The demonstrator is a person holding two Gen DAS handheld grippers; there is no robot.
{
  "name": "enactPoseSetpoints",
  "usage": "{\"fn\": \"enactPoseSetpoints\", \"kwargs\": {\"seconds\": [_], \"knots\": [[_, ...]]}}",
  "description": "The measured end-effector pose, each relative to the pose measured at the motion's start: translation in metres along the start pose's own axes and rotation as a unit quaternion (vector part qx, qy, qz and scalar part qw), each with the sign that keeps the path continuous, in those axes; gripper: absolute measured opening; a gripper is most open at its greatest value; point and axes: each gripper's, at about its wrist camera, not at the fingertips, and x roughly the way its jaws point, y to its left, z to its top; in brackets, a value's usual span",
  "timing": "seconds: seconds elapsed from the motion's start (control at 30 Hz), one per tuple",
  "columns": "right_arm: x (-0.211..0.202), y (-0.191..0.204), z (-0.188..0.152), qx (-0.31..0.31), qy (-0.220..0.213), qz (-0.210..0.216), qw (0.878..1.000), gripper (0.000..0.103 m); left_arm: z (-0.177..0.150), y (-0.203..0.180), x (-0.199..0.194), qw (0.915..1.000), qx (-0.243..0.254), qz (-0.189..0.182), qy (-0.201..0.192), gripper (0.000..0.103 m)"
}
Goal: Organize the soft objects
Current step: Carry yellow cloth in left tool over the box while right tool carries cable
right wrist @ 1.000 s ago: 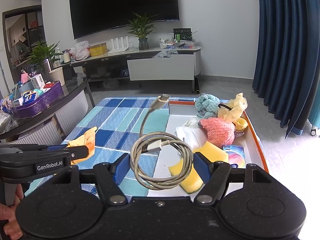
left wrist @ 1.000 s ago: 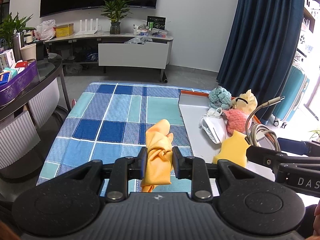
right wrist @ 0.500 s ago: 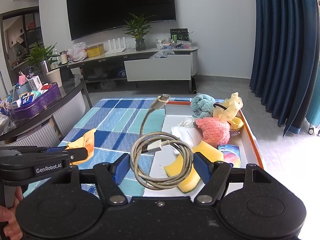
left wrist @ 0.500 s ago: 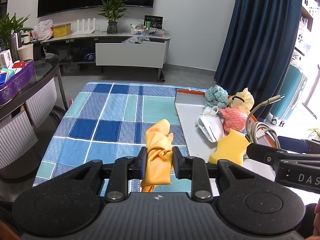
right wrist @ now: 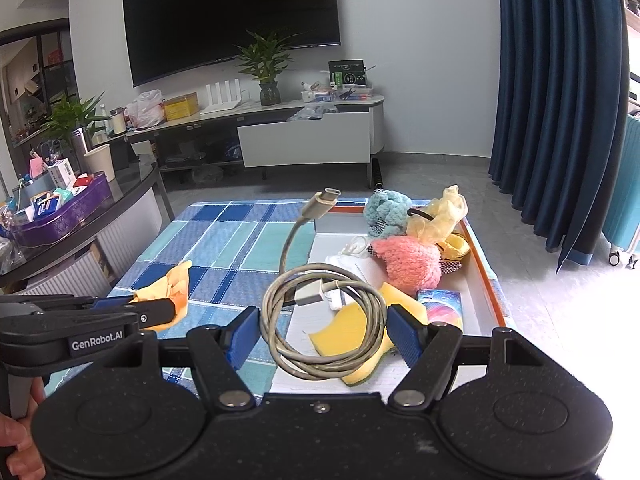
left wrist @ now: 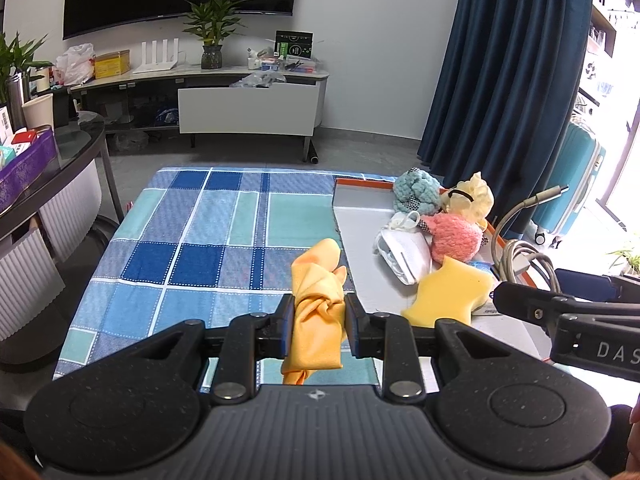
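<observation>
From the left wrist view, the left claw (left wrist: pixel 316 322) is clenched on a bunched orange cloth (left wrist: pixel 318 300), which sticks up between its pads and hangs below them, held above the near part of the bench (left wrist: pixel 192 240). The bench's blue checked cover lies bare from the claw out to the far edge and the left edge. To the right sits a white tray with an orange rim (left wrist: pixel 362 232); its near-left floor is bare, while a yellow sponge (left wrist: pixel 448 294), a white mask (left wrist: pixel 404 254), a pink plush (left wrist: pixel 456 236), a teal knitted ball (left wrist: pixel 416 192) and a pale yellow glove (left wrist: pixel 474 200) crowd its far and right part.

From the right wrist view, the right claw (right wrist: pixel 322 336) stands wide, its blue pads pressing the two sides of a coiled grey cable (right wrist: pixel 320 316), whose plug end rises toward the tray's far edge. The coil hangs over the tray's near-left corner, above the sponge. The left claw is level beside it at the left, over the bench.
</observation>
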Motion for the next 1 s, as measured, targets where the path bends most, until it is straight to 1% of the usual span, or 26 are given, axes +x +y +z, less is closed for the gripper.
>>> {"fn": "enactPoseSetpoints", "kwargs": {"seconds": [1.0], "knots": [[-0.011,-0.043,-0.004,0.031,-0.010,-0.035,0.999,0.083,0.000,-0.041,0.016,0.9985,0.037,-0.038,0.012,0.028]]}}
